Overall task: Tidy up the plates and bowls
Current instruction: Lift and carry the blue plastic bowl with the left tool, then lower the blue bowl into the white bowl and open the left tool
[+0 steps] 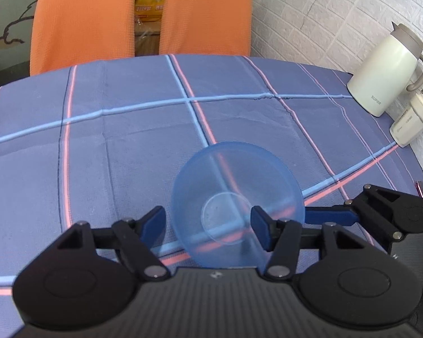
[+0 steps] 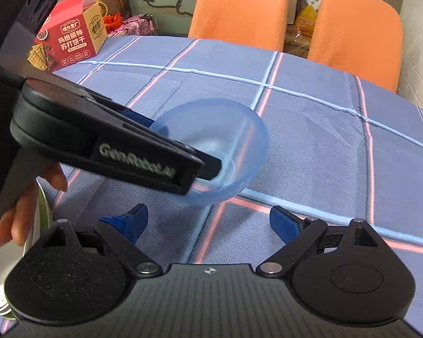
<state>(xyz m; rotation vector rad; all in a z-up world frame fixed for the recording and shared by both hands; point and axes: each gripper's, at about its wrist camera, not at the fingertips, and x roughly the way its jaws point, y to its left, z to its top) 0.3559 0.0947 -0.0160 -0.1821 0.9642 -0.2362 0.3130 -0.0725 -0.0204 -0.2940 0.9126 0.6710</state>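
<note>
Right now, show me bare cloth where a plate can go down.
Bare tablecloth runs wide between the blue bowl and the orange chairs, and from the bowl toward the white jug. Crowded: the near edge, where the left tongs straddle the bowl's wall and plates sit beside the right tongs.

Left black two-finger gripper with blue pads (image 1: 208, 221): jaws wide apart, straddling the translucent blue plastic bowl (image 1: 237, 194), one finger inside it, no clamp. Bare hand (image 2: 28, 197) on its handle. Right black gripper (image 2: 208, 219): spread, empty, just short of the bowl.
</note>
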